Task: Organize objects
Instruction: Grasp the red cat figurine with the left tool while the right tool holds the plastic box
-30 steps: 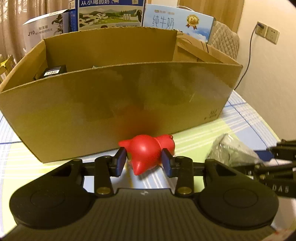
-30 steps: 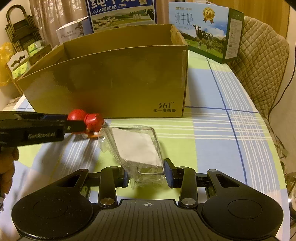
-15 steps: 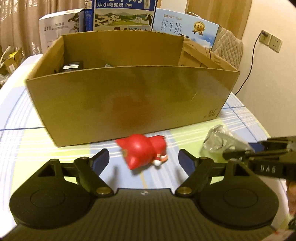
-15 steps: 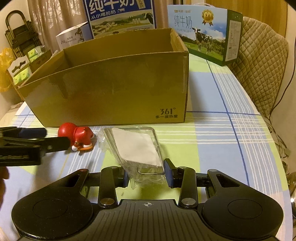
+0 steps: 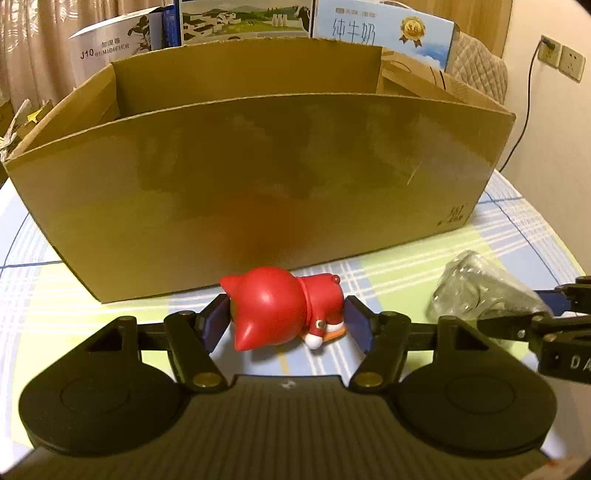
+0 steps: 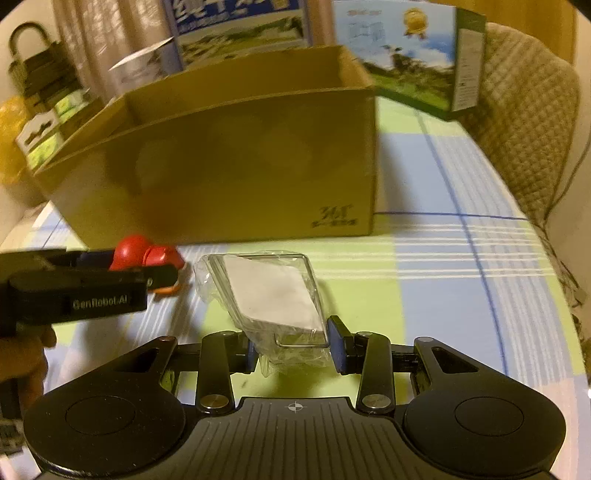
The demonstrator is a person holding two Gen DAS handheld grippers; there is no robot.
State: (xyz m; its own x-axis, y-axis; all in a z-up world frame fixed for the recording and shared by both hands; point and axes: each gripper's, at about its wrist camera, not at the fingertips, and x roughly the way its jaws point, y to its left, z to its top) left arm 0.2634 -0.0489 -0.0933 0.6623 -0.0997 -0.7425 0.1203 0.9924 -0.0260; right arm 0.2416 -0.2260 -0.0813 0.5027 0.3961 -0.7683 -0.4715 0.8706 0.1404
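A red toy figure point(image 5: 269, 306) lies on its side on the checked tablecloth, just in front of the open cardboard box point(image 5: 258, 166). My left gripper point(image 5: 286, 319) is shut on it lengthwise, blue pads against its head and its rear. The right wrist view shows the same toy point(image 6: 131, 253) inside the left gripper point(image 6: 162, 275). My right gripper point(image 6: 293, 350) is shut on a clear plastic packet point(image 6: 273, 295) with a white sheet inside, which rests low over the cloth to the right of the toy. The left wrist view has the packet point(image 5: 476, 288) and right gripper point(image 5: 524, 312) at its right edge.
The cardboard box point(image 6: 240, 166) takes up the middle of the table. Behind it stand milk cartons point(image 5: 380, 33) and a humidifier box point(image 5: 107, 51). A quilted chair point(image 6: 524, 129) is at the far right, near the table's right edge. A hand point(image 6: 26, 369) holds the left gripper.
Half a second ago the left gripper was open, with the red toy lying loose on the cloth. It has since closed on the toy, lengthwise. The right gripper kept hold of the packet.
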